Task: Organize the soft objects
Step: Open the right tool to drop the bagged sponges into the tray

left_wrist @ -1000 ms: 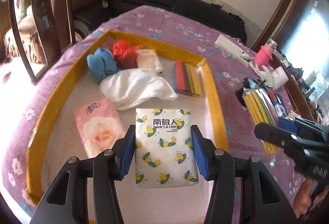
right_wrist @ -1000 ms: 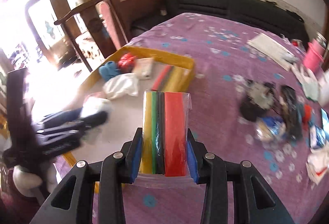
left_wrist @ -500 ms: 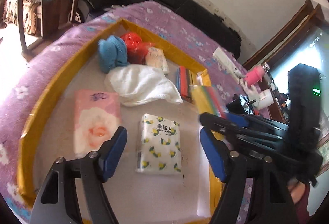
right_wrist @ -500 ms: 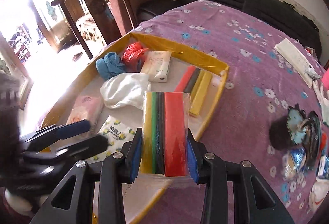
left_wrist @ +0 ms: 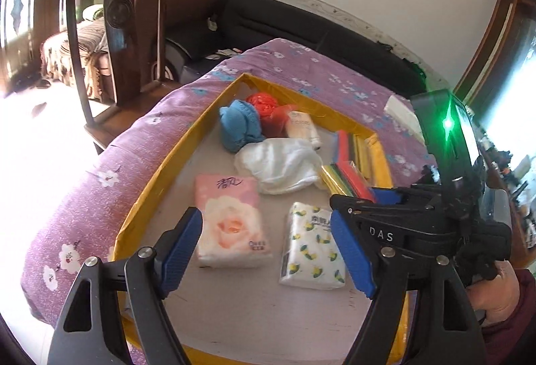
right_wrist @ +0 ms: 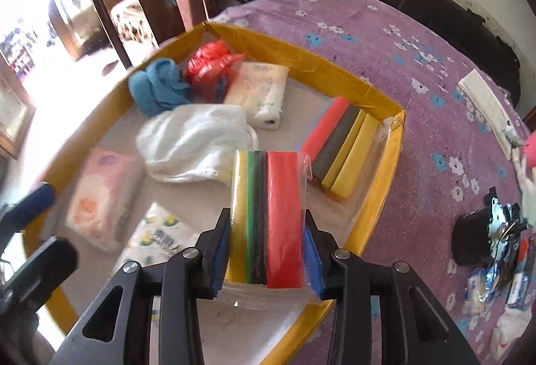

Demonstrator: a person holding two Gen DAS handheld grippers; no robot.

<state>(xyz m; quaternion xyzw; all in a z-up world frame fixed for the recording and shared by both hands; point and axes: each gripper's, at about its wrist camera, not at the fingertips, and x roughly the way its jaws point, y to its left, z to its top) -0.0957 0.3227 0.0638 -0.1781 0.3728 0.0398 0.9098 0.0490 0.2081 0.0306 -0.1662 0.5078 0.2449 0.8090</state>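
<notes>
While your right gripper [right_wrist: 268, 251] clamps the bagged pack of coloured strips [right_wrist: 269, 214] above the yellow-walled tray [right_wrist: 385, 164], your left gripper [left_wrist: 268, 251] hangs over the tray with its jaws opening and nothing gripped between them. The lemon-print tissue pack [left_wrist: 313, 251] lies flat on the tray floor beside the pink rose tissue pack [left_wrist: 231, 221], with the white cloth [left_wrist: 278, 164] just beyond them.

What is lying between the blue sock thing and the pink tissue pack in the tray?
The white cloth lies between the blue sock bundle and the pink tissue pack, seen best in the left wrist view.
</notes>
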